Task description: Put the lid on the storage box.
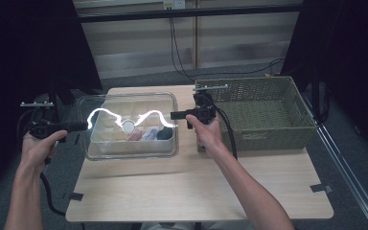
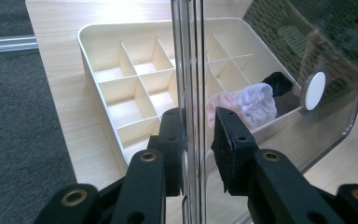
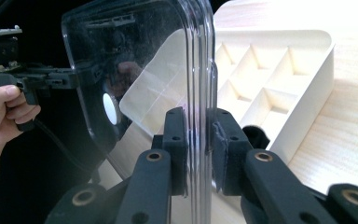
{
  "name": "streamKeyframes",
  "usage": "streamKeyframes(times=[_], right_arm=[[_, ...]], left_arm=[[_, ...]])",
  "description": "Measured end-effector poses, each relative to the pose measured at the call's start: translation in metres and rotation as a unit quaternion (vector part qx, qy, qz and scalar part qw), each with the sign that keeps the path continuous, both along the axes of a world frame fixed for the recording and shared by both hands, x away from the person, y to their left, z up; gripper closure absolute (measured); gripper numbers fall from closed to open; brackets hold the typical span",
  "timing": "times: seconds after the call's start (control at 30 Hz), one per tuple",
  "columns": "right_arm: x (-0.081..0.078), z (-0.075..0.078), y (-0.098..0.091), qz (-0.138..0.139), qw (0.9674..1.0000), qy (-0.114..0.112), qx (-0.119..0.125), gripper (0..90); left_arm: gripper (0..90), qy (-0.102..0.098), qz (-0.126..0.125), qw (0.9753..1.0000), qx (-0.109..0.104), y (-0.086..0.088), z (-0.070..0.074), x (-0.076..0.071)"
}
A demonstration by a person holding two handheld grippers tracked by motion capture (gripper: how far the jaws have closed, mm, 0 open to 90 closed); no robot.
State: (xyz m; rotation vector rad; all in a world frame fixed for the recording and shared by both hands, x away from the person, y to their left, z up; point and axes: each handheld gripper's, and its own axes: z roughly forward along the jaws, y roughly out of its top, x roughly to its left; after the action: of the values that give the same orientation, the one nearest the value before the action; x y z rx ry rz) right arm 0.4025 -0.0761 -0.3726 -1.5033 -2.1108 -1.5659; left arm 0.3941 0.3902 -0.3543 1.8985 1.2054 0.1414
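1. High view: we hold the clear lid (image 1: pixel 129 125) above the divided box (image 1: pixel 106 143), left gripper (image 1: pixel 84 126) and right gripper (image 1: pixel 175 115) clamped on opposite rims.
2. Risk: uneven lifting could slip the slick rim free.

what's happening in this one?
A person holds a clear lid by its two short ends, the left gripper and right gripper each clamped on an edge. The lid is level above the cream divided box, which holds rolled socks. A green basket stands to the right.
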Motion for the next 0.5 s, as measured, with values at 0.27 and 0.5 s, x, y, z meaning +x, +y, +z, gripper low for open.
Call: streamKeyframes(times=[0.27, 0.5], right_arm=[[0.017, 0.004, 0.000, -0.004, 1.0000, 0.001, 0.002, 77.4], [0.031, 0.008, 0.003, -0.008, 1.0000, 0.003, -0.001, 77.3]], left_arm=[[73.1, 0.006, 0.006, 0.9999, 0.012, -0.002, 0.010, 0.018], [73.1, 0.014, 0.013, 0.9997, 0.018, -0.002, 0.013, 0.034]])
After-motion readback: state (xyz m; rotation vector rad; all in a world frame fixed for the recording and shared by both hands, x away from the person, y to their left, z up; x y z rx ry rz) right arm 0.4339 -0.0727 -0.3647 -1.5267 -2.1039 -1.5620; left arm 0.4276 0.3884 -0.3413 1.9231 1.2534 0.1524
